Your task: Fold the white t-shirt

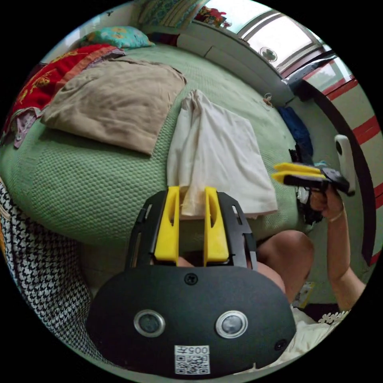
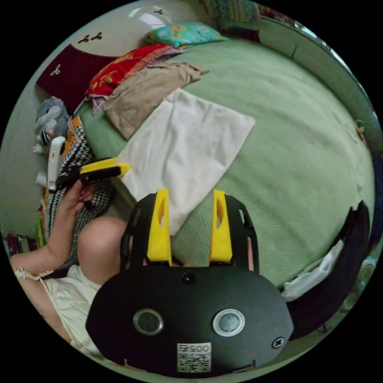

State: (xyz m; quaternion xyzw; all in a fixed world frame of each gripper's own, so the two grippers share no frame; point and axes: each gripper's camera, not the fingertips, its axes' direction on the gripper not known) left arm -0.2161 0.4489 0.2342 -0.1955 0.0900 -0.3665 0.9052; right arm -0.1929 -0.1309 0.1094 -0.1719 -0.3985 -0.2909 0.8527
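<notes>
The white t-shirt (image 1: 223,159) lies folded into a long rectangle on the green bedcover (image 1: 79,179), with a bunched ridge running down its left part. My left gripper (image 1: 192,191) holds the near edge of that ridge; the fabric fills the gap between its yellow jaws. In the right gripper view the same gripper (image 2: 121,167) meets the t-shirt (image 2: 187,147) at its left corner, held by a hand. My right gripper (image 2: 190,195) is open in the air over the t-shirt's near corner, nothing between its jaws. It also shows beside the bed (image 1: 279,173).
A tan cloth (image 1: 115,99) lies beyond the t-shirt, with a red cloth (image 1: 44,79) and a teal pillow (image 1: 115,36) behind it. A houndstooth cloth (image 1: 36,255) hangs at the bed's near side. The person's knee (image 1: 287,247) is close. Blue clothes (image 1: 297,131) lie at right.
</notes>
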